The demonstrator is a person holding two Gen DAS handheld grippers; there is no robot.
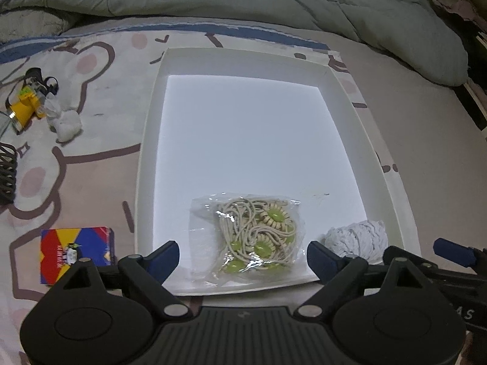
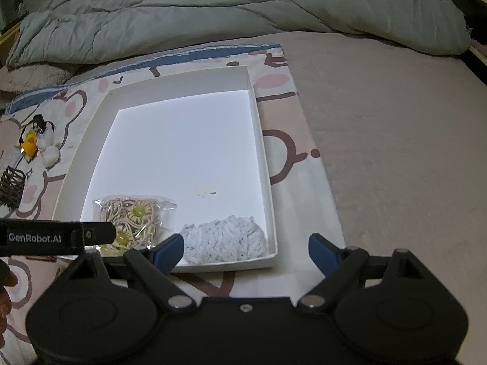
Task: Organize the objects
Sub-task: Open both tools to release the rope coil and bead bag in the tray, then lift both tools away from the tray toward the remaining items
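My left claw (image 1: 242,257) hangs open and empty above the bag of hair ties (image 1: 254,237), which lies at the white box's (image 1: 149,140) near edge beside the cloth (image 1: 357,238). My right claw (image 2: 246,251) waits open. The card pack (image 1: 76,252) lies on the bed, outside.

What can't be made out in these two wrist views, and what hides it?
- Bag of green-and-beige hair ties: in the right wrist view the left gripper's side covers its near corner.
- Dark wire item: cut off by the left edge of the left wrist view.
- Colourful card box: print too small to read; a gripper finger overlaps its near corner.
- Yellow item: too small to identify.
- White crocheted piece: near edge hidden behind the box wall.
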